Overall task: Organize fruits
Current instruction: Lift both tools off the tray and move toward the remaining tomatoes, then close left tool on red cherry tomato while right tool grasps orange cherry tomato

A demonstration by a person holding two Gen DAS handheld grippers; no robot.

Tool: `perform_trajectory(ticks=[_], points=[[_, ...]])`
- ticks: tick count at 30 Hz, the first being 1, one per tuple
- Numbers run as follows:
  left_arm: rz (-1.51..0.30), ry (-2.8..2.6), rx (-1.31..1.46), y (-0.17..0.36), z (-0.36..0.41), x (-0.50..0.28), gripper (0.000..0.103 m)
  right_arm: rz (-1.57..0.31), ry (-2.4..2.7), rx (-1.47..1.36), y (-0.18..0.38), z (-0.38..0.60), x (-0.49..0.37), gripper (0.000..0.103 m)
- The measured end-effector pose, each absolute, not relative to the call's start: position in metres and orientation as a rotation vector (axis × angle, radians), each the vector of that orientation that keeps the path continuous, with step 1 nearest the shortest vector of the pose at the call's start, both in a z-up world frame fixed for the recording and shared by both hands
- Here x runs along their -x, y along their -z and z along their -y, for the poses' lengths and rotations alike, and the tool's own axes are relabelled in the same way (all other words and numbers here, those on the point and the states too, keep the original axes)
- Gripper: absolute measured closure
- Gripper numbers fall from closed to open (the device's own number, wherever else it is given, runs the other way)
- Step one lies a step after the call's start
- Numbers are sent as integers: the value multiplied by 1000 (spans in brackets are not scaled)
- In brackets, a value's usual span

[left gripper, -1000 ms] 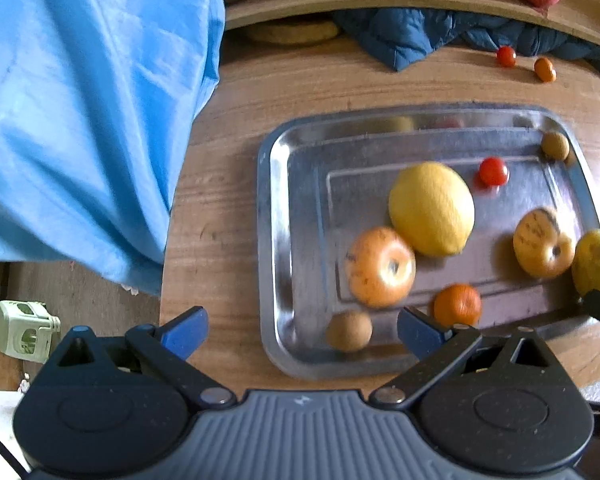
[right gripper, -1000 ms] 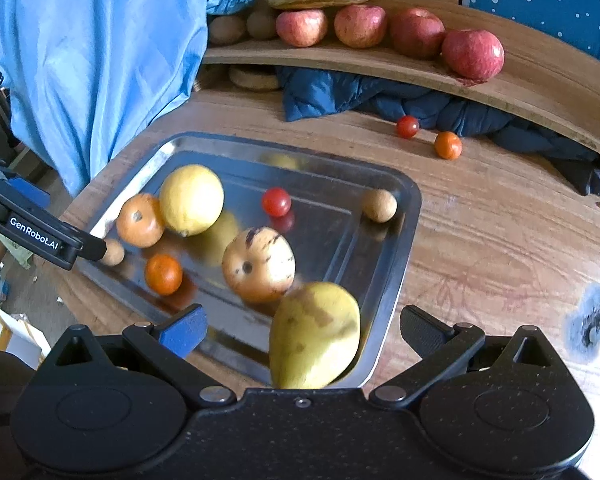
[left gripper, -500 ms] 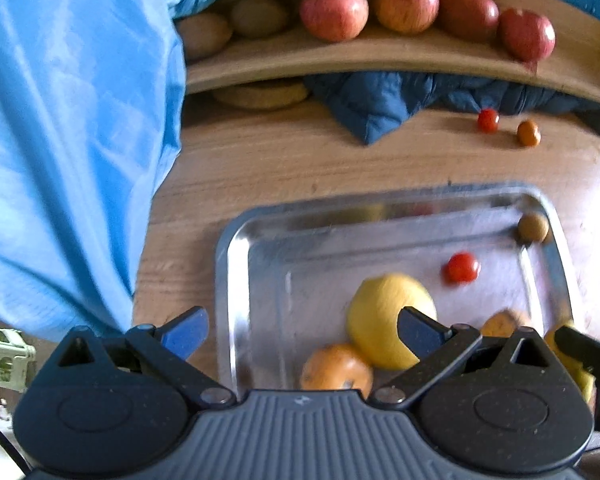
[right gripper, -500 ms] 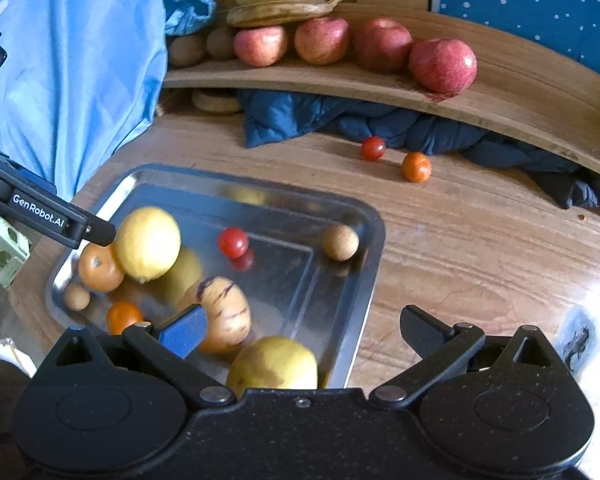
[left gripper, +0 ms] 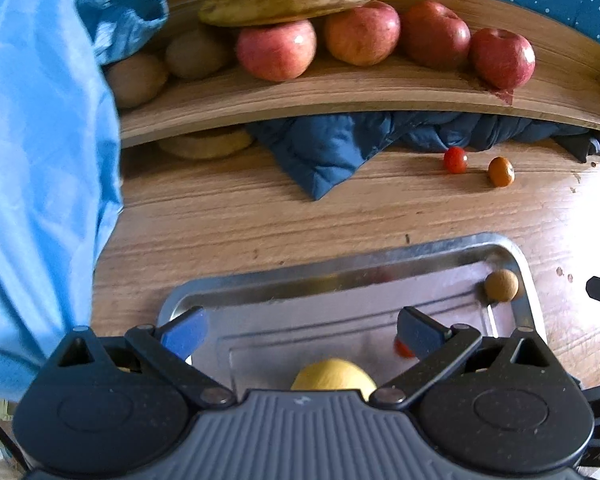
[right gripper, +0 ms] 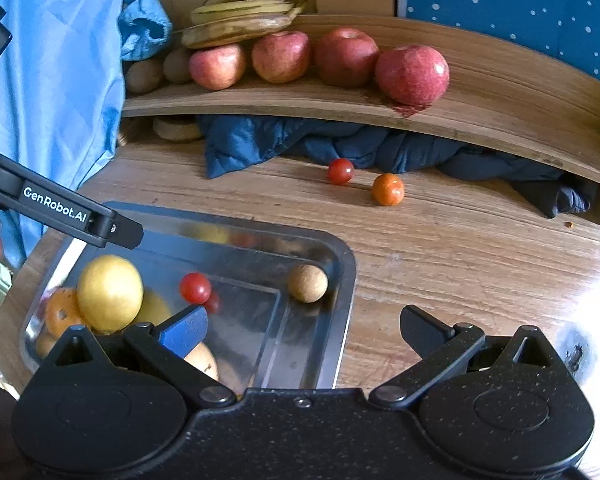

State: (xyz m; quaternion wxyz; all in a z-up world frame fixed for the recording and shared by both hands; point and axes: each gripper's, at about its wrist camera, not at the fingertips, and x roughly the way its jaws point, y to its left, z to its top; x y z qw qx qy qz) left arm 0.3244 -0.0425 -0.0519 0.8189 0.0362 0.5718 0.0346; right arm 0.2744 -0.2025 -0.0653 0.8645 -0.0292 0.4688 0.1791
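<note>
A steel tray point(right gripper: 342, 280) on the wooden table holds a lemon point(right gripper: 110, 292), a cherry tomato point(right gripper: 195, 287), a small brown ball-like fruit point(right gripper: 307, 283), an orange fruit point(right gripper: 60, 312) and a speckled fruit partly hidden behind my right gripper. My left gripper point(left gripper: 300, 330) hovers open over the tray point(left gripper: 340, 268), the lemon point(left gripper: 332, 374) just under it. My right gripper point(right gripper: 300, 326) stands open over the tray's right rim, empty. A loose cherry tomato point(right gripper: 341, 171) and a small orange fruit point(right gripper: 387, 189) lie on the table beyond the tray.
A curved wooden shelf point(right gripper: 480, 108) at the back carries several red apples point(right gripper: 412, 74), bananas point(right gripper: 240, 20) and kiwis point(right gripper: 144, 74). A dark blue padded cloth point(right gripper: 300, 144) lies under it. Light blue fabric point(left gripper: 40, 180) hangs on the left.
Both grippers have drawn back and tilted up, so the tray slid low in both views and the shelf came into sight. The pear has dropped out of the right wrist view.
</note>
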Motion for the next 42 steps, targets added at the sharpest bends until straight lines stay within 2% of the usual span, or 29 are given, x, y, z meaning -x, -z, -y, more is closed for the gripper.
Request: perform_trajectory(ticks=[26, 42], points=[[-1247, 71, -102, 84, 87, -387, 1, -999, -177, 12, 87, 221, -309, 1], [-1240, 79, 48, 100, 106, -425, 1, -986, -148, 74, 100, 226, -332, 1]])
